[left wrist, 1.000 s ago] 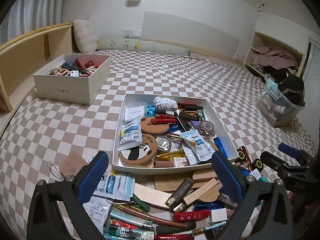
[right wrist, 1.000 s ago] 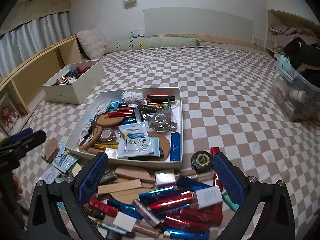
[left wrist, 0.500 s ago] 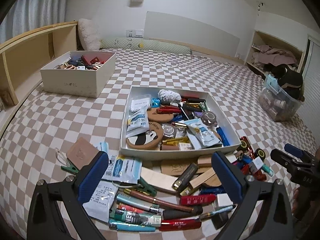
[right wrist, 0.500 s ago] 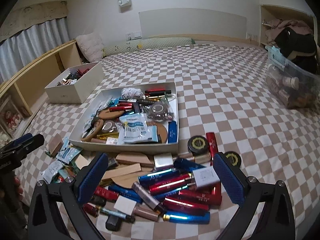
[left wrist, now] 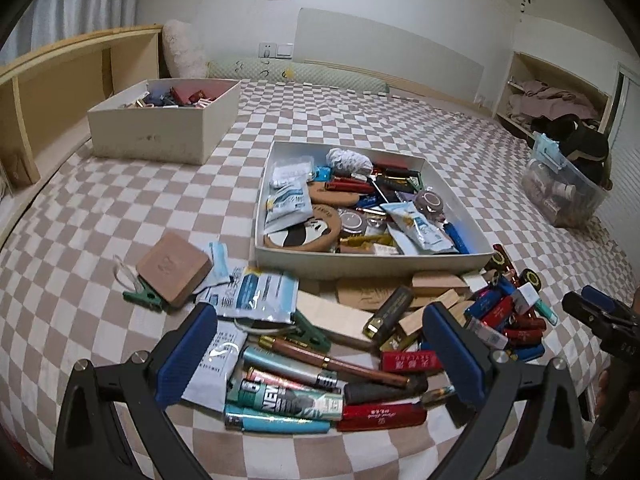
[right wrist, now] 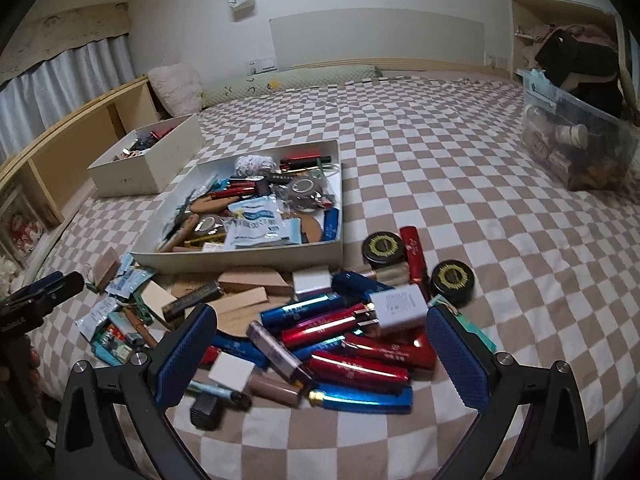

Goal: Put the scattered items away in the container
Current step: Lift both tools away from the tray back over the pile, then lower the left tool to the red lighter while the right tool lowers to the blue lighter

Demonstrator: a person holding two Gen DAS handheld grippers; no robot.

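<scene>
A shallow white tray (left wrist: pixel 372 266) (right wrist: pixel 240 258) on the checkered bed holds pouches, coasters and tubes. In front of it lies a scattered pile: red and blue tubes (right wrist: pixel 352 360), a white charger (right wrist: pixel 398 308), black round tins (right wrist: pixel 382 246), wooden blocks (left wrist: pixel 436 282), pens (left wrist: pixel 332 362), pouches (left wrist: pixel 256 294) and a brown block (left wrist: pixel 174 268). My left gripper (left wrist: pixel 320 364) is open and empty above the pile's left part. My right gripper (right wrist: pixel 320 360) is open and empty above the tubes. Each gripper shows at the other view's edge.
A deeper white box (left wrist: pixel 160 134) (right wrist: pixel 148 168) with small items stands at the back left by a wooden shelf (left wrist: pixel 52 92). A clear plastic bin (left wrist: pixel 564 196) (right wrist: pixel 580 152) with dark clothes on it sits at the right. Pillows lie at the headboard.
Both grippers have pulled back and lowered toward the near edge of the bed. More of the scattered pile now lies between the fingers. Both stayed open and empty.
</scene>
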